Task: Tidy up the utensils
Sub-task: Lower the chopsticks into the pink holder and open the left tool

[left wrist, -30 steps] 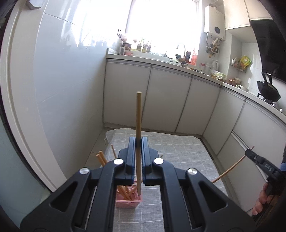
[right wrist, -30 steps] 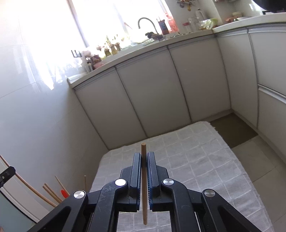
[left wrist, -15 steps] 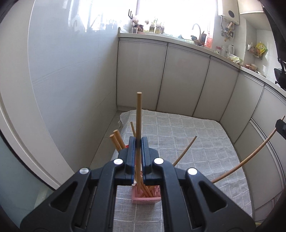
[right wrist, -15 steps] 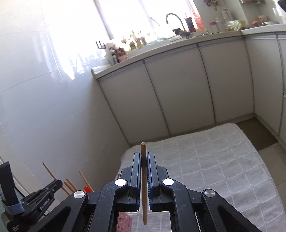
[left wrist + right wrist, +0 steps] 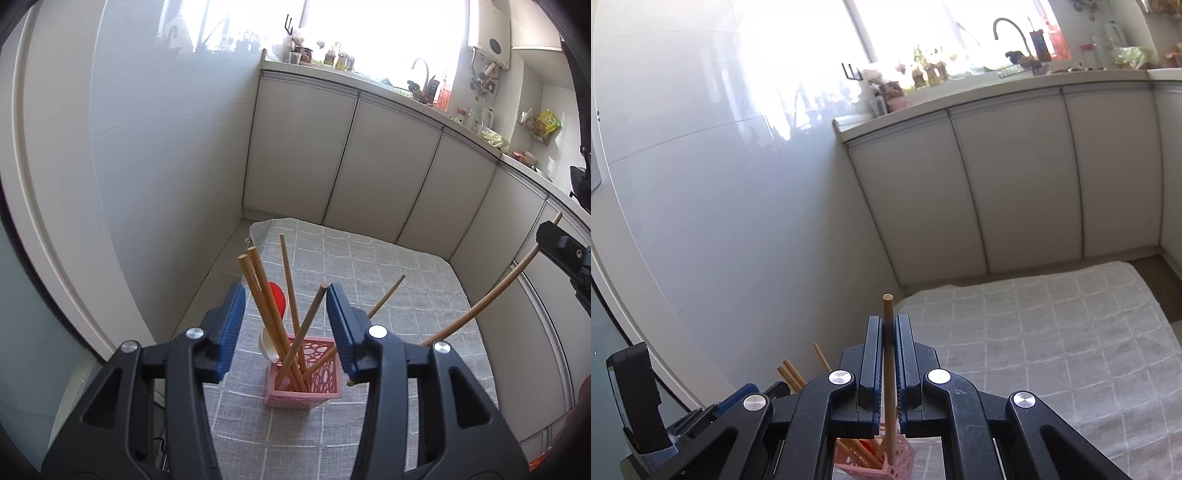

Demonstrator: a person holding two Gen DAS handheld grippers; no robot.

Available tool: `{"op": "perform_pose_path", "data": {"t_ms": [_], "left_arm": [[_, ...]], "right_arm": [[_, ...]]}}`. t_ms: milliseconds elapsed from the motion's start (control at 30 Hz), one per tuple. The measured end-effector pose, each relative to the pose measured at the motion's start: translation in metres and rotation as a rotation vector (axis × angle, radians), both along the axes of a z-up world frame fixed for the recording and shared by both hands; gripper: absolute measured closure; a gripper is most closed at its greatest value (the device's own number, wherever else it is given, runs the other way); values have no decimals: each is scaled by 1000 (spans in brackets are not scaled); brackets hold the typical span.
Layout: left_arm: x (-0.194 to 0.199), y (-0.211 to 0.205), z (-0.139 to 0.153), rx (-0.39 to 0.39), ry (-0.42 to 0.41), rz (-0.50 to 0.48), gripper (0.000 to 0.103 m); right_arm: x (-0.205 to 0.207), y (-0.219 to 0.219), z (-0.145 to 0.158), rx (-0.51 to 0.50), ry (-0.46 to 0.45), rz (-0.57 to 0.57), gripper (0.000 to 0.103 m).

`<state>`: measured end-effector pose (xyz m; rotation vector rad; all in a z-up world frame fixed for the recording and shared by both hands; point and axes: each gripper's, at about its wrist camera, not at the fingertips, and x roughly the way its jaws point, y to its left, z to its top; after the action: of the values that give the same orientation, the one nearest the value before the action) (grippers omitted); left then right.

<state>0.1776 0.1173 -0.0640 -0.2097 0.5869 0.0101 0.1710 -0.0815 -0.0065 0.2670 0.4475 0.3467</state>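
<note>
Pink plastic, pierced with oval holes: the square utensil basket stands on the grey checked cloth covering the surface. Inside the basket, several round wooden chopsticks lean outward beside a red spoon. Your left tool hangs just above the basket, its blue-padded jaws wide apart and empty. Your right tool is clamped on one wooden chopstick, its lower end at the basket's rim. No lettering is legible anywhere.
</note>
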Motion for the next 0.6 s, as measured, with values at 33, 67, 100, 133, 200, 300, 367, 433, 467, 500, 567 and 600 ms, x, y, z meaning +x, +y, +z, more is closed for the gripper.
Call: {"op": "perform_pose_path", "data": {"t_ms": [33,67,100,133,200,300,367,433,467,500,567,600], "left_arm": [[-1,2,0,-7,1,8,54],[-1,4,-1,-12,1,14,54],[-2,5,-1,-16,1,16,54],[-1,8,-2,-20,3,18,53],[0,9,-2,-24,2,22,53],[0,10,-2,-30,5,19,53],[0,11,-2,-34,6,18,52],[1,13,-3,-39,7,17,52],[1,14,-3,-42,8,16,52],[3,15,-3,-45,10,14,52],[3,16,-4,-48,12,13,51],[4,17,-4,-49,13,13,50]], "right_arm": [[3,3,-1,-3,4,6,98],[6,7,-2,-9,9,11,98],[9,11,-5,-15,16,15,98],[12,15,-7,-22,23,19,98],[19,22,-13,-38,38,25,98],[27,33,-24,-61,62,32,98],[31,39,-31,-77,74,30,97],[34,43,-36,-85,83,29,97],[36,43,-39,-87,88,29,97],[37,44,-41,-89,94,28,97],[42,45,-45,-89,108,28,97],[44,46,-48,-90,119,33,96]]}}
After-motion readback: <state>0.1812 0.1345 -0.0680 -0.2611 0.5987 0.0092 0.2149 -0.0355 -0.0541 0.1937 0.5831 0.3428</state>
